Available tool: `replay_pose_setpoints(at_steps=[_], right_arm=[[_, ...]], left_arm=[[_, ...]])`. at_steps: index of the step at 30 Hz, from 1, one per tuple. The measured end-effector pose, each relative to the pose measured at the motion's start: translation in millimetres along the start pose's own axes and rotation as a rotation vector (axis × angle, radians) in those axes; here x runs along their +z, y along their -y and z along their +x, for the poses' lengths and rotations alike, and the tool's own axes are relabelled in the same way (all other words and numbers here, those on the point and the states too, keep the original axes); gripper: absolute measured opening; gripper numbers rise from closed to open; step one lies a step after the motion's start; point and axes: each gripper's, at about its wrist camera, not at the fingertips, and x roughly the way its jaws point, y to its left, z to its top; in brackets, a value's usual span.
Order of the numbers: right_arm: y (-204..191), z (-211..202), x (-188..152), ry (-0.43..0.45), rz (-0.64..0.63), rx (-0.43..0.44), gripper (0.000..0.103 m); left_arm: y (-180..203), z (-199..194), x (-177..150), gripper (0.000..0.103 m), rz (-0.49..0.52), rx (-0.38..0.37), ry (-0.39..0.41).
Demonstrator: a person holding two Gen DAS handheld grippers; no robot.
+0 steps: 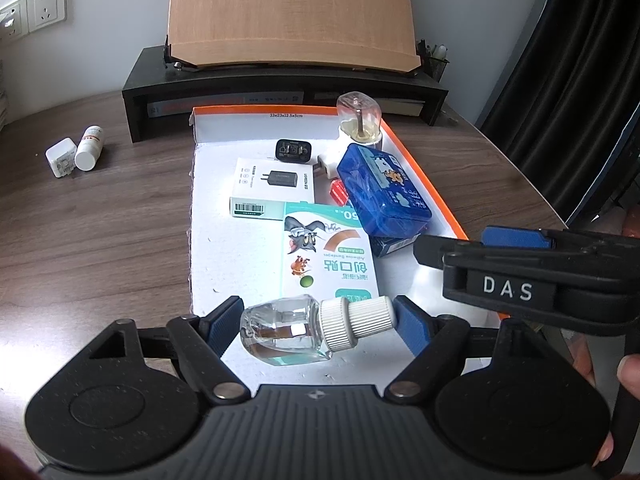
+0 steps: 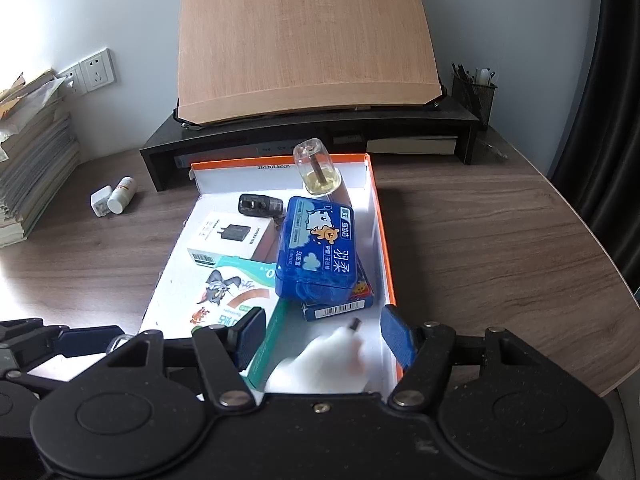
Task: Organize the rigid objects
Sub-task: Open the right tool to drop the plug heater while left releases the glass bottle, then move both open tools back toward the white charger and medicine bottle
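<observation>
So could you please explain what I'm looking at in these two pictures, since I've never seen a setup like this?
No robot here: a person holds a two-finger gripper in each hand, each with a fisheye camera looking along its fingers. One picture comes from each. The left gripper has a clear bottle between its fingers, over an orange-edged box on a desk. The right gripper is open above something white and blurred. The box holds a blue case, a charger box and a bandage box.
</observation>
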Motion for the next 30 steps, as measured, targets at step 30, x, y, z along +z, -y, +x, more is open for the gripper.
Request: replay_pose_setpoints(at_steps=[30], right_arm=[[-28,-10,13,0.085,-0.011,-0.01,0.082]], left_arm=[[-62,-26,7,0.091,-0.186,0.059,0.113]])
